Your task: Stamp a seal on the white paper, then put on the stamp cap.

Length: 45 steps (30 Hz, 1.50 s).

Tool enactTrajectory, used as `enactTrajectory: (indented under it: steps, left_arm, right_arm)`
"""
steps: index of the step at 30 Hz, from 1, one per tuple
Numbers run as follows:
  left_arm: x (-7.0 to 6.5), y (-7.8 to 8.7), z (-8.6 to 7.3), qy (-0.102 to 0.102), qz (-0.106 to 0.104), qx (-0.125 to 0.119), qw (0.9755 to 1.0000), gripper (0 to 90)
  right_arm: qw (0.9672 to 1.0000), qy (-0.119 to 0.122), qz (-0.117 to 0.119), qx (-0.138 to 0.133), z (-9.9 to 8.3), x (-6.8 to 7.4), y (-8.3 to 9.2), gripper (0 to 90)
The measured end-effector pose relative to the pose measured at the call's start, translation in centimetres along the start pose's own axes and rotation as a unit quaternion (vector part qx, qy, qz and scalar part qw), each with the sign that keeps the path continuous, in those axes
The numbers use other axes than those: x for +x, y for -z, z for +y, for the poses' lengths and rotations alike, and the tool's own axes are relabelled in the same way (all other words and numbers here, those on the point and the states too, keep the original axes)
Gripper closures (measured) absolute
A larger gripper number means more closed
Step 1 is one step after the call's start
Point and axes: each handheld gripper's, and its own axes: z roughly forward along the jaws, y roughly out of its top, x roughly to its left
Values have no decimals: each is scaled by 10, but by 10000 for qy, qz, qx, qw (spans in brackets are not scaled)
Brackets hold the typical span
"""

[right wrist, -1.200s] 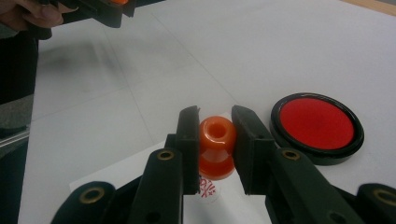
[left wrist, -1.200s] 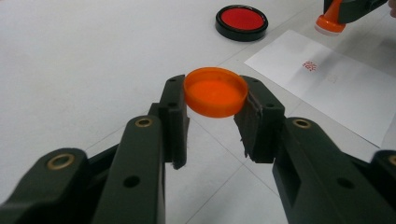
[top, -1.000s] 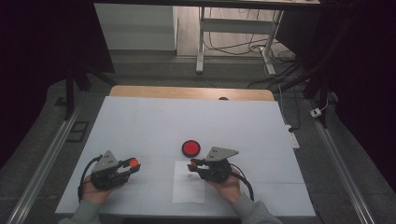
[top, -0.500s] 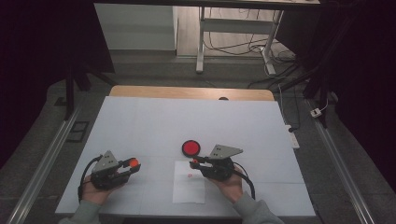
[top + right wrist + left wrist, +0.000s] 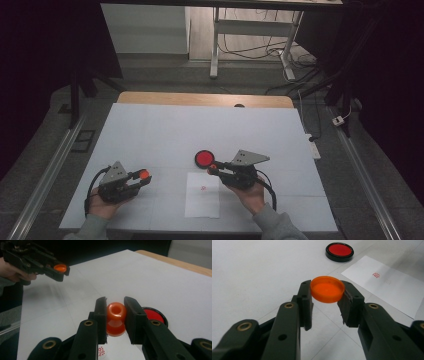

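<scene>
- The right claw (image 5: pixel 115 315) is closed on an orange stamp (image 5: pixel 116 319), which is gripped at its narrow waist between the two black jaws; in the high view this claw (image 5: pixel 213 167) is held just beside the red ink pad (image 5: pixel 204 159) and above the far edge of the white paper (image 5: pixel 202 195).
- The left claw (image 5: pixel 327 293) is closed on the stamp's orange cap (image 5: pixel 327 289), pinched by its rim and held clear of the table (image 5: pixel 150 135), well apart from the paper.
- The stamp is judged to be light, rigid plastic with a glossy, rather slippery surface; the waist is the proper place for a hold, since the flared ends above and below keep it from sliding through.
- The cap is thin-walled and shallow, so it can tilt or pop out if squeezed off-centre; a hold across its full width is best kept.
- A red imprint (image 5: pixel 376 275) is seen on the paper, which is limp and would shift if dragged.
- The ink pad lies open and flat on the table; a stamp pressed into it should be kept upright.
</scene>
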Motion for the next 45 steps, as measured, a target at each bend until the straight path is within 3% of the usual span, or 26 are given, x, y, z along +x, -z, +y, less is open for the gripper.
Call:
enactTrajectory:
  steps: [12, 32, 45]
  left_arm:
    - [0, 0, 1, -17, 3, 6, 10000, 646]
    - [-3, -4, 3, -70, -30, 29, 10000, 645]
    - [-10, -20, 14, -227, -75, 104, 9997, 645]
  right_arm:
    - [9997, -65, -63, -225, 8, -6, 12, 722]
    - [9996, -63, -69, -253, 10, -7, 15, 722]
    - [9997, -59, -68, -222, 8, -6, 12, 721]
